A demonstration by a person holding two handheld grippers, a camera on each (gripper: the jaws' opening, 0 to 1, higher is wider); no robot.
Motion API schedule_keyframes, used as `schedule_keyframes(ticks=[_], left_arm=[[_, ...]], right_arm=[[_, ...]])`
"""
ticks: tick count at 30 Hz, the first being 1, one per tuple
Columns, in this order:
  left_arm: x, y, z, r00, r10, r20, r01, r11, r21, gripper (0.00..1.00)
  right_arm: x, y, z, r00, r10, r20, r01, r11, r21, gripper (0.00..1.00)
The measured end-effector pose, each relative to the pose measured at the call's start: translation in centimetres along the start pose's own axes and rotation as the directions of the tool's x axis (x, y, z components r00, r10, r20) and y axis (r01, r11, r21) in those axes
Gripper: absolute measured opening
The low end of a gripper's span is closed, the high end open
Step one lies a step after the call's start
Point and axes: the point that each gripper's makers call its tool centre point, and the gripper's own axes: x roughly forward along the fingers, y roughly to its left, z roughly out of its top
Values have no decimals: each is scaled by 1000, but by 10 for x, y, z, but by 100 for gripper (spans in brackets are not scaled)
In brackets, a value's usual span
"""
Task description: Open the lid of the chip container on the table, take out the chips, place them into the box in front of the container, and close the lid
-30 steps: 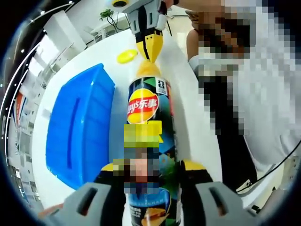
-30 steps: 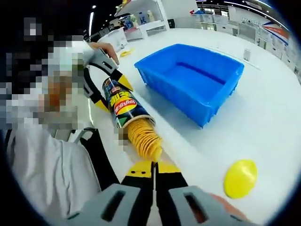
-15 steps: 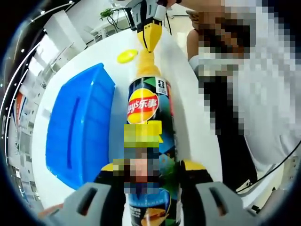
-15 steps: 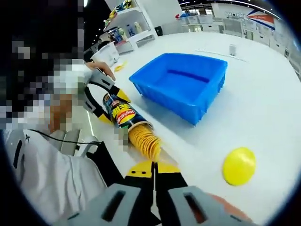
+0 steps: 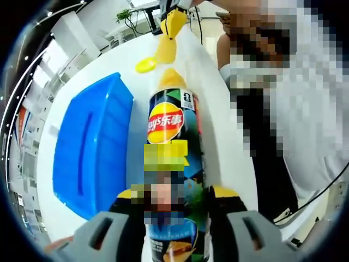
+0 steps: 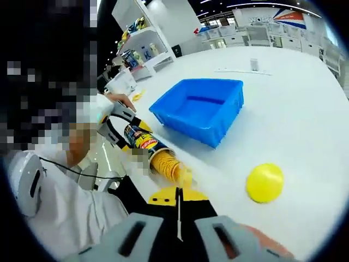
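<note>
Your left gripper (image 5: 169,204) is clamped on the chip container (image 5: 170,158), lying beside the blue box (image 5: 90,147). Your right gripper (image 6: 178,197), jaws together, seems to pinch chips (image 6: 182,177) just clear of the container's mouth. The yellow lid (image 6: 264,183) lies nearby.

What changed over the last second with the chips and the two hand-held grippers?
The right hand-held gripper, shut on a pinch of chips, has drawn back from the chip container, pulling those chips clear of the stack at its mouth. The left hand-held gripper stays clamped on the container. The yellow lid and blue box haven't moved.
</note>
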Motion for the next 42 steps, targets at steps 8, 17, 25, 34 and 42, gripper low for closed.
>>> schedule_keyframes(ticks=[8,17,25,34,42], left_arm=[[0,0,0,1000,-4,5,4,1000,0,46],[1,1,0,1000,-8,4,8,1000,-2,46],[0,0,0,1000,-16,4,16,1000,-7,46],[1,0,0,1000,-25,-5,25,1000,-8,46],[1,2,0,1000,-28,-10,28,1000,-7,46]], right_arm=[[-5,4,51,992,27,126,-29,999,14,1],[50,-4,106,985,116,131,-128,988,86,1],[89,-22,124,990,99,104,-114,983,147,1],[147,-34,127,1000,29,-10,-27,979,203,1],[171,-30,121,995,-21,-95,36,986,164,1]])
